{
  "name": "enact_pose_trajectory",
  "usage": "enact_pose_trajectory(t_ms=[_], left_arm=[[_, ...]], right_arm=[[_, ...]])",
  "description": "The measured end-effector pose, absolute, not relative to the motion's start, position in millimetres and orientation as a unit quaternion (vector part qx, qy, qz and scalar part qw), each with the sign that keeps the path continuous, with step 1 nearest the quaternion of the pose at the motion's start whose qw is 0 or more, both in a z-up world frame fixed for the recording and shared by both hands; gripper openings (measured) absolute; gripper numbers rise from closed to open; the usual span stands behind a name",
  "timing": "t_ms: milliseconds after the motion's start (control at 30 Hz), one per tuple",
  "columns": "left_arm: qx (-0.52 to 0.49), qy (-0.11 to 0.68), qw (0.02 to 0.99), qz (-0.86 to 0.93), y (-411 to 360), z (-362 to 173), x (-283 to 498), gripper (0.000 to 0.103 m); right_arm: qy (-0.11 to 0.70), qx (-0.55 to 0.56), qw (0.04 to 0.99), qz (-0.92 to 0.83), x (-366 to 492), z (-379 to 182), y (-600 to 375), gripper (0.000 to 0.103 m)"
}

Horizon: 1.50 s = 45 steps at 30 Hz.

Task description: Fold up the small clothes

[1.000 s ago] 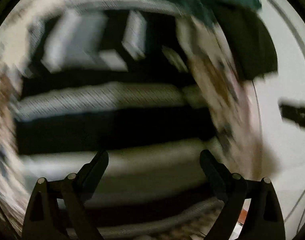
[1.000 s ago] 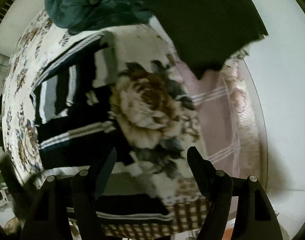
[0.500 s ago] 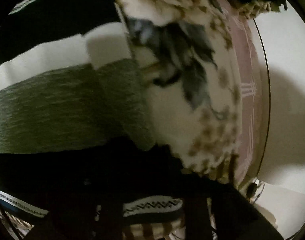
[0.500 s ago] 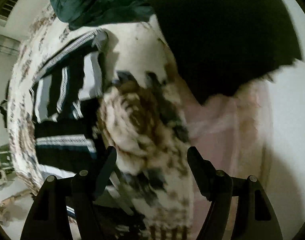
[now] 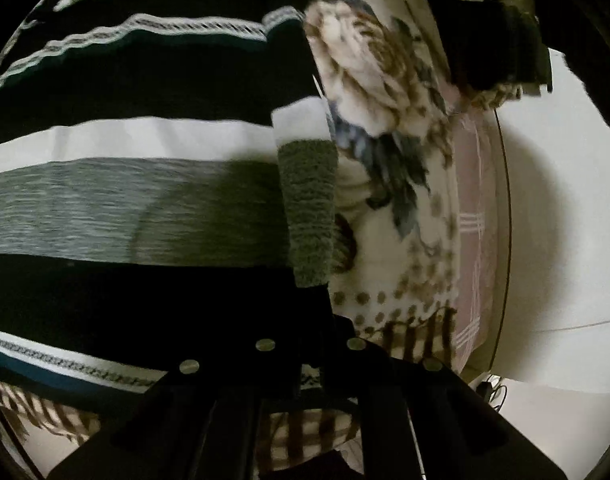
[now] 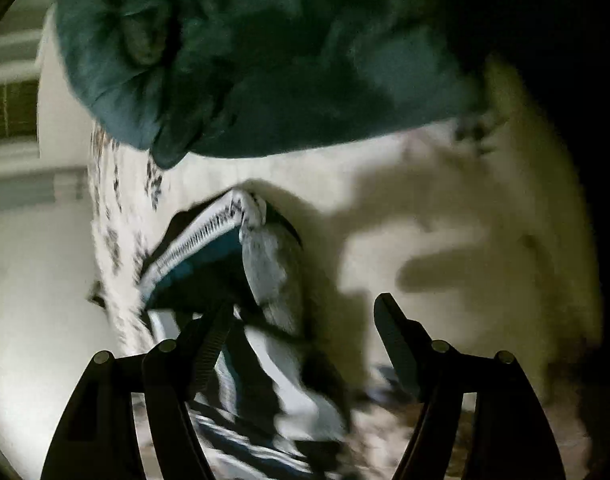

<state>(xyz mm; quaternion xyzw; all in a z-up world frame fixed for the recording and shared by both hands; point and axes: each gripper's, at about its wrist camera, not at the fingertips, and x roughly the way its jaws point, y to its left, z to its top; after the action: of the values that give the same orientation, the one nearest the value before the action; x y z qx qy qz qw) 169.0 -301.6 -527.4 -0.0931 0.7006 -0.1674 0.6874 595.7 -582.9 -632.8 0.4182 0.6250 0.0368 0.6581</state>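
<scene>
Striped knit sweater [image 5: 145, 200] (matt, ribbed), fleecy floral blanket [image 5: 385, 80], teal cloth [image 6: 265, 60]

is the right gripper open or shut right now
Open: the right gripper has its fingers spread wide apart, with the striped sweater bunched by the left finger, not pinched.

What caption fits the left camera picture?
Left gripper shut on the striped sweater lying on the flowery cloth.

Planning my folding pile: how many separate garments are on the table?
3: a striped sweater spread in front, a teal garment crumpled beyond it, and a black garment at the far right. Others may be hidden.
</scene>
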Motion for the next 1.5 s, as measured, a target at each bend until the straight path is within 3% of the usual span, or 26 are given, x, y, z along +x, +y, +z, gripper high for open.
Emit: enact_pose_trajectory(t_ms=[33, 67, 133, 467, 767, 1133, 1500], left_arm=[[-0.098, 0.698, 0.69, -0.166, -299, -525, 168, 0.004], [-0.102, 0.695, 0.692, -0.165, -293, -521, 170, 0.004], [-0.112, 0.69, 0.696, -0.164, -278, -512, 170, 0.004], [-0.197, 0.656, 0.719, -0.121, -172, -472, 168, 0.004], [-0.289, 0.626, 0.722, -0.067, -60, -459, 158, 0.004], [-0.35, 0.617, 0.705, 0.002, 46, -501, 138, 0.004], [-0.371, 0.647, 0.666, 0.004, 106, -549, 134, 0.007]], right_arm=[[0.628, 0.426, 0.651, 0.03, 602, -640, -580, 0.053], [0.631, 0.421, 0.65, 0.03, 608, -643, -574, 0.027], [0.642, 0.398, 0.655, 0.027, 615, -641, -561, 0.007], [0.649, 0.241, 0.72, 0.046, 647, -542, -476, 0.004], [0.645, 0.154, 0.743, 0.089, 681, -458, -326, 0.004], [0.675, 0.06, 0.73, 0.082, 707, -516, -106, 0.004], [0.698, 0.034, 0.712, 0.069, 704, -580, -32, 0.005]])
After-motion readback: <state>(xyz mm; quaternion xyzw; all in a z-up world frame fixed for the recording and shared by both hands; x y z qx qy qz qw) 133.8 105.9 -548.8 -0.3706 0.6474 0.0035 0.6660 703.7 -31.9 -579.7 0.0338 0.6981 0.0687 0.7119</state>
